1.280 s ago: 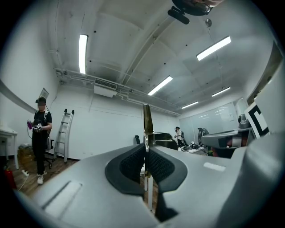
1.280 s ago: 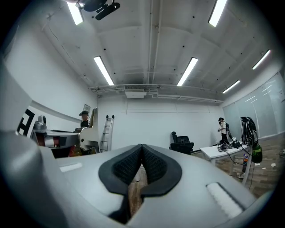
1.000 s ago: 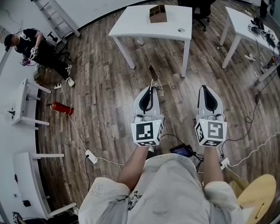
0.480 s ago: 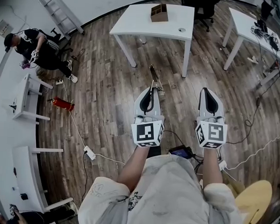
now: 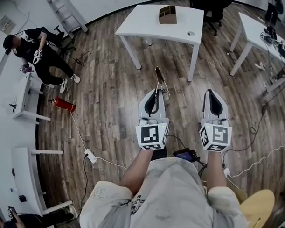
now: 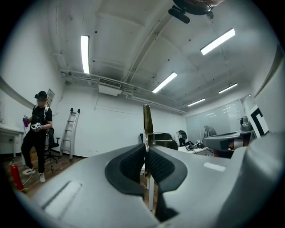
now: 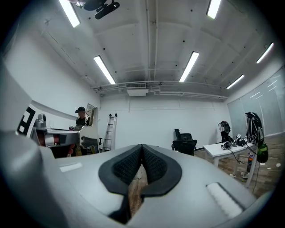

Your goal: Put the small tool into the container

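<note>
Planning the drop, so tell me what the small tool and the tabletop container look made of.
Small tool: thin metal, possibly brass, judging by its flat golden-brown sheen. Container: seemingly wood or cardboard, matte brown with dividers; too small to settle.

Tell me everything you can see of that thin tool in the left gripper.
The small tool is a slim, flat strip, brownish-gold and seemingly metal, with a thin silvery piece crossing it near the base. Its exact type is unclear. The left gripper has its jaws closed on its lower end, so the rest sticks out beyond them, pointing toward the white table. Nothing else touches it; it hangs over the wood floor.
</note>
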Available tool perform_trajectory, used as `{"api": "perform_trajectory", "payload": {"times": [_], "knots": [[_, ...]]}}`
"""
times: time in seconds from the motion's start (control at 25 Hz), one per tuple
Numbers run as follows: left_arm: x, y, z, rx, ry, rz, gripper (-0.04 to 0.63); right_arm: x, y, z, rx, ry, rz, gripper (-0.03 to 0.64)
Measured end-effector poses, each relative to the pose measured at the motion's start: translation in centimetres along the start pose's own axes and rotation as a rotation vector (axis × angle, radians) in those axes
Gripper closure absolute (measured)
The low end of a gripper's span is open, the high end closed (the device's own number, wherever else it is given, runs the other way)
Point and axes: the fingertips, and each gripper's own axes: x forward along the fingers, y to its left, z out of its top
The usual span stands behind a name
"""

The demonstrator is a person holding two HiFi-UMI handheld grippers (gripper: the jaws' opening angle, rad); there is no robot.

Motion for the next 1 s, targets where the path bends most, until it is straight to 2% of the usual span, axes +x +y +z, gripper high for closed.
{"api": "perform_trajectory", "payload": {"times": [0.48,0.68,1.0], "knots": [[21.4,23.7,-3.1,-0.020,0.004,-0.004,0.574,30.7,8.9,-1.7,-0.028,0.033,-0.005,0.612],[30.4,37.1,-3.6,-0.030,0.006,-0.013,0.574,45.6,16.0,-1.4,-0.044,0.035,-0.004,0.612],[44.2,57.7,-1.7,-0.035,0.003,-0.042,0.574,67.9,27.3,1.3,-0.059,0.039,-0.016,0.612]]}}
